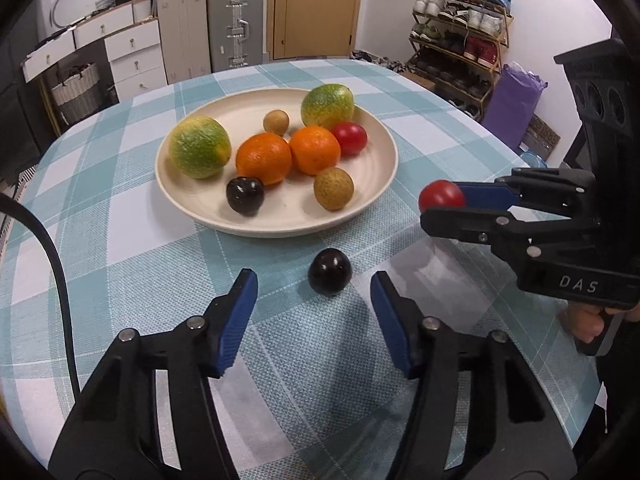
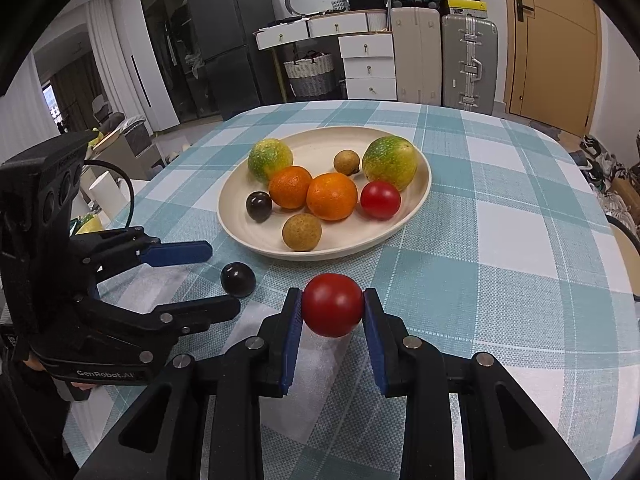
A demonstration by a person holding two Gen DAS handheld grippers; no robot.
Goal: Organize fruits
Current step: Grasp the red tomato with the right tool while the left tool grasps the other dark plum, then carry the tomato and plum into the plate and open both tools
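Fruit count: plate (image 2: 416, 196) holds seven; two off it.
Right gripper (image 2: 332, 306) clamps red tomato (image 2: 332, 304); left gripper (image 1: 314, 288) apart around dark plum (image 1: 330, 277), round, no long axis.

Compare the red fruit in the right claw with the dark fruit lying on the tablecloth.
The red fruit is bright red; the dark fruit is almost black. The red fruit is clamped between the right claw pads; the dark fruit rests free on the tablecloth, between the left claw fingers, untouched. The red one looks larger. Both are round, glossy and off the plate.
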